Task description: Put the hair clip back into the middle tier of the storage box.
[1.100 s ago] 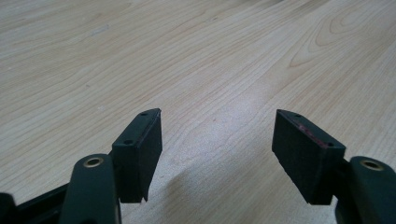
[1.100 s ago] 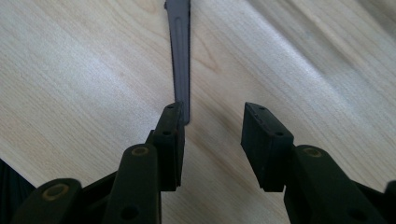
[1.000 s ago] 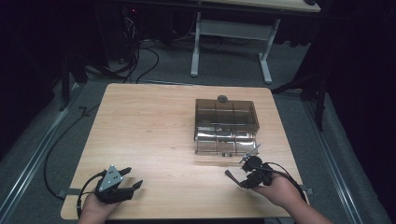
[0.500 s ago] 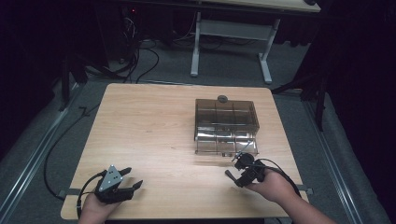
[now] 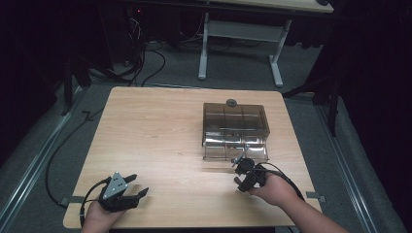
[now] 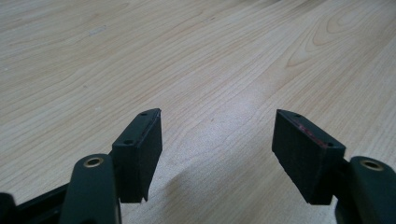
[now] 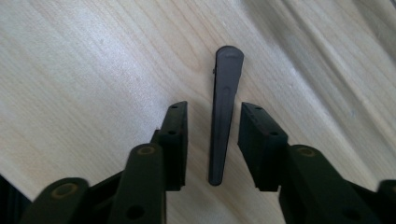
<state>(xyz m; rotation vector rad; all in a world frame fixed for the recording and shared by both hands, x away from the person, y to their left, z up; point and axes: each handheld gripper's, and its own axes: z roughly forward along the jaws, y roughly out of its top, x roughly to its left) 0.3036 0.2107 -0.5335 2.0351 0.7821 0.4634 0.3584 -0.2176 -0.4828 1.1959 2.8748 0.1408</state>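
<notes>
Overhead, right gripper (image 5: 241,167) sits nearest the smoky translucent plastic compartment box (image 5: 235,130) just beyond it; left gripper (image 5: 137,187), spread wide and empty, rests well apart. Right gripper view: slim dark tapered plastic clip (image 7: 224,110) lies lengthwise between jaws just closing, not yet pinching.

We see a light wood-grain table (image 5: 160,131), smooth with a faint satin sheen. The storage box (image 5: 235,125) is smoky translucent plastic, glossy. The dark clip (image 7: 224,112) lying on the wood looks like matt plastic, smooth. Right gripper (image 7: 215,140) and left gripper (image 6: 217,154) jaws are matt black plastic with brass-coloured pivot pins. The grey plate on the left gripper looks dull metal. The floor (image 5: 58,141) is grey carpet, rough.
</notes>
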